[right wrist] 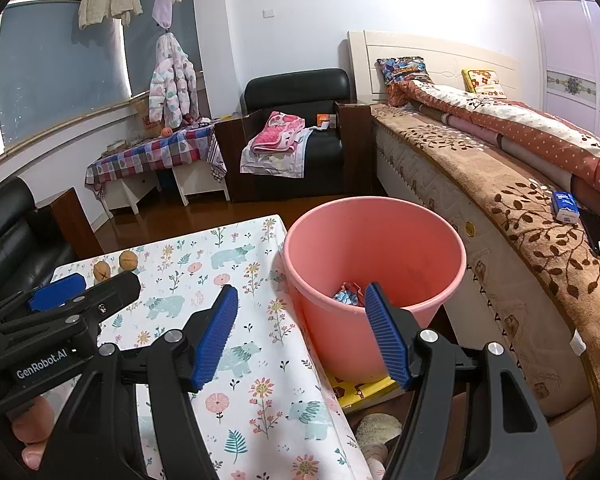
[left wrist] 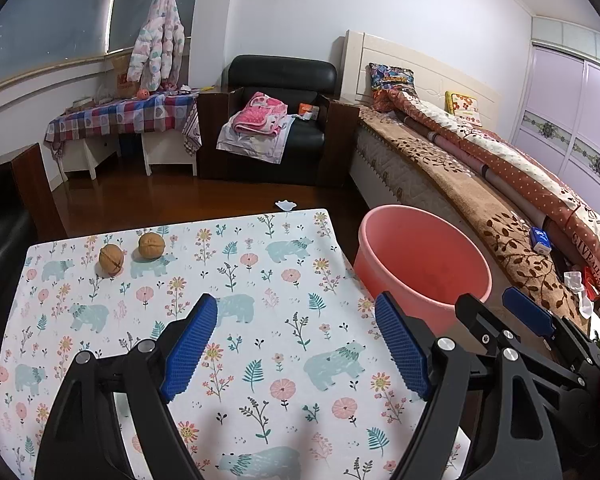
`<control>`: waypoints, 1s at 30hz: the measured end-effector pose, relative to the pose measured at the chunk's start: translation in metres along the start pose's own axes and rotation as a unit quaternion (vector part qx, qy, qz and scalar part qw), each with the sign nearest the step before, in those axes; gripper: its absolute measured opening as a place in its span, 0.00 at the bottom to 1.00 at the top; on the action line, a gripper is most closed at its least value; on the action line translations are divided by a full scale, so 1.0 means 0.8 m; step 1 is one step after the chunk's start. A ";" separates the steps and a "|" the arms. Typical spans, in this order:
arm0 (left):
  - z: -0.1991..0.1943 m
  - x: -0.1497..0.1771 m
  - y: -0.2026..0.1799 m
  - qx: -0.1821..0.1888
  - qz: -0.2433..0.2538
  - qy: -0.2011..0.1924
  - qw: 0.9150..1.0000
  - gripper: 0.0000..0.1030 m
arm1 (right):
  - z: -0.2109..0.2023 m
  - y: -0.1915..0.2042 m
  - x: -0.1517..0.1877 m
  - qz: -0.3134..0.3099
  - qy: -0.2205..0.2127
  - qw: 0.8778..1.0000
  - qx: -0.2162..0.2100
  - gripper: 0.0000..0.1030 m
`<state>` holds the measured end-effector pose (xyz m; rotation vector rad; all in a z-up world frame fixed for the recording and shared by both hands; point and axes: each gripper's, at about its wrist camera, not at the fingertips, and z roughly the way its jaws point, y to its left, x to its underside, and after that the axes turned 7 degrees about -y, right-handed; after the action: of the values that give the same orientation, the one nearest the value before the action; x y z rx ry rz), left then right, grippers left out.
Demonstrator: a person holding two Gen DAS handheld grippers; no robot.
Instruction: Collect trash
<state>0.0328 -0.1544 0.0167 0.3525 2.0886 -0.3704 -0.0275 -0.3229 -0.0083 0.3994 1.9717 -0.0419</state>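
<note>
Two walnuts sit left of the pink bucket, at the far left corner of the table. The left gripper hovers over the cloth, fingers apart and empty. The right gripper hangs at the bucket's near rim, fingers apart, empty. A crumpled wrapper lies inside the bucket, half hidden behind the rim.

"GenRobot.AI", white letters, on black body of left hand-held gripper, seen in right wrist view. Large dark letters on red quilt edge on bed, partly legible, apparently "GIVE TO". Other print too small to read.
</note>
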 end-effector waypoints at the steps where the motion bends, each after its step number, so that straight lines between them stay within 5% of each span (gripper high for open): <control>1: 0.001 0.000 0.000 0.000 0.000 0.001 1.000 0.77 | 0.000 0.000 0.000 0.000 0.000 1.000 0.000 0.64; 30: 0.012 0.007 0.005 0.000 -0.006 0.010 1.000 0.77 | 0.000 0.005 0.002 -0.004 0.005 1.000 0.001 0.65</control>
<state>0.0389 -0.1539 0.0066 0.3448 2.1115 -0.3745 -0.0268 -0.3192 -0.0092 0.3946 1.9832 -0.0476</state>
